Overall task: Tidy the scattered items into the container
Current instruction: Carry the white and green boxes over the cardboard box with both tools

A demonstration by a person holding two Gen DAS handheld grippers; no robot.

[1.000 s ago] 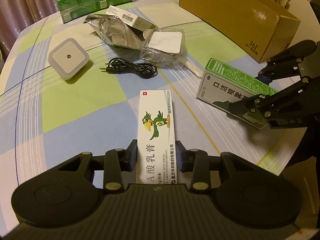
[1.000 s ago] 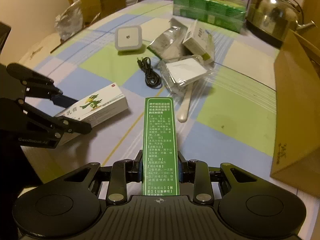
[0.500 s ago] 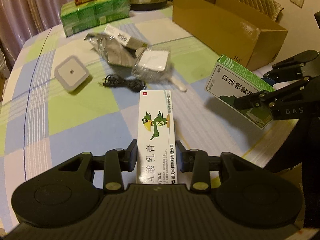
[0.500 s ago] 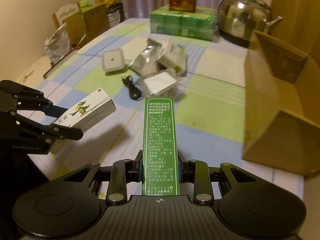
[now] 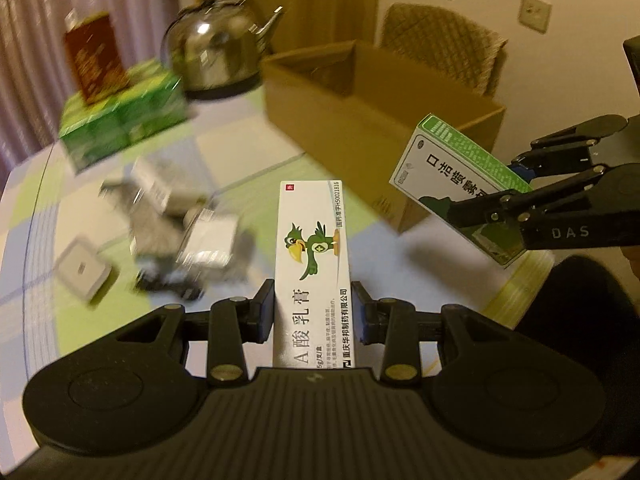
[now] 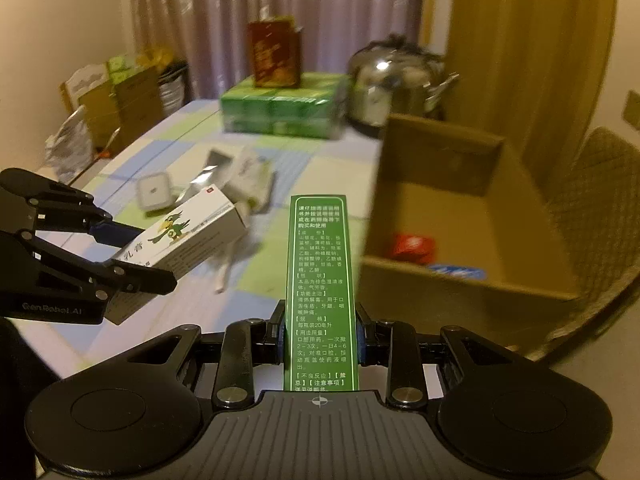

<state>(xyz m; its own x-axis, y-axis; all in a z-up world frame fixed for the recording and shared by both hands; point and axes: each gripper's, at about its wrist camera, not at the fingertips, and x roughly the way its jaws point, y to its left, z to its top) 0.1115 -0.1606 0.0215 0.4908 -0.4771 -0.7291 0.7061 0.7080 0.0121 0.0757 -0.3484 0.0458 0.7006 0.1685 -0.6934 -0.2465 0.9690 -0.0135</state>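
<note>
My left gripper (image 5: pixel 314 312) is shut on a white ointment box with a green parrot (image 5: pixel 314 256) and holds it in the air above the table; it also shows in the right wrist view (image 6: pixel 180 240). My right gripper (image 6: pixel 320 336) is shut on a green and white spray box (image 6: pixel 320 280), lifted, also seen from the left wrist (image 5: pixel 460 184). The open cardboard box (image 6: pixel 460 216) stands to the right of both, holding a red item (image 6: pixel 412 248) and a blue item (image 6: pixel 456 270).
On the checked tablecloth lie a white square night light (image 5: pixel 82 272), a black cable (image 5: pixel 168 284), foil and clear packets (image 5: pixel 208 236) and a small white box (image 6: pixel 248 176). Green tissue packs (image 6: pixel 280 114), a red carton (image 6: pixel 274 54) and a steel kettle (image 6: pixel 392 84) stand behind. A wicker chair (image 5: pixel 444 44) stands beyond the box.
Both grippers have lifted their boxes off the table and risen. The views have swung up toward the cardboard box, whose inside now shows in the right wrist view.
</note>
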